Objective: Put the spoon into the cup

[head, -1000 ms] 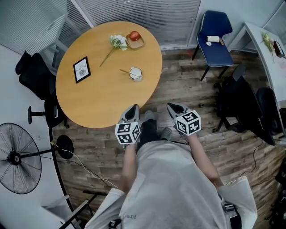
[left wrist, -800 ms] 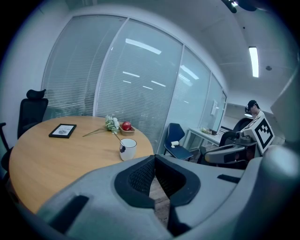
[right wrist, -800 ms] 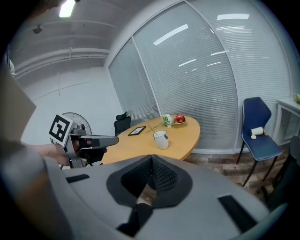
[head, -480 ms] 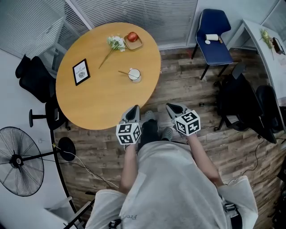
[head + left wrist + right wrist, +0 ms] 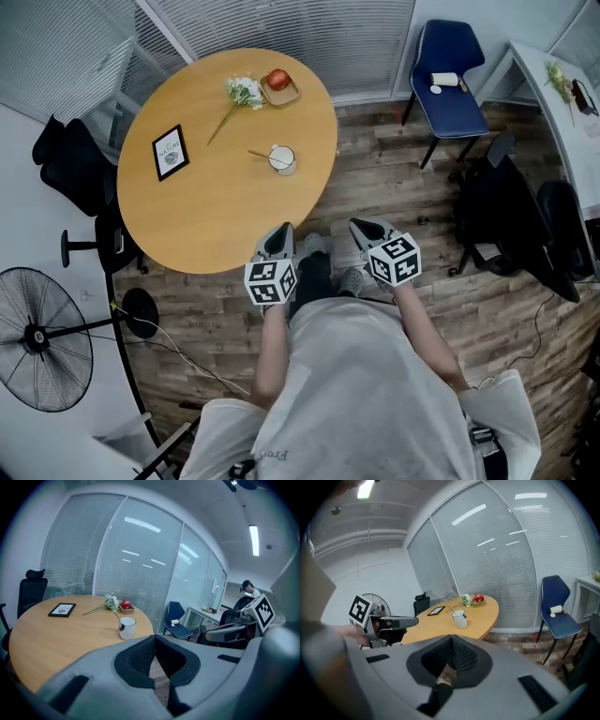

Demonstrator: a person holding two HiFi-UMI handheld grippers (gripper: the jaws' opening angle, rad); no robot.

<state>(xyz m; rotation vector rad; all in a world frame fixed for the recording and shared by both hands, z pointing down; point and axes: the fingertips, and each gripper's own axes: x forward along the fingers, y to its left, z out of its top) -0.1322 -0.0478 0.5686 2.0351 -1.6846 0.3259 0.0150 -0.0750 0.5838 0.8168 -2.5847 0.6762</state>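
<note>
Spoon point(image 5: 260, 153) in cup point(image 5: 284, 158), handle aslant toward picture frame point(image 5: 171, 150)

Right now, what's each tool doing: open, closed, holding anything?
Left tool: closed, holding nothing.
Right tool: closed, holding nothing.

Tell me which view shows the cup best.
The left gripper view: the cup stands nearest and largest there, side-on, the spoon leaning out. The head view shows the cup small from above; the right gripper view, small and far.
</note>
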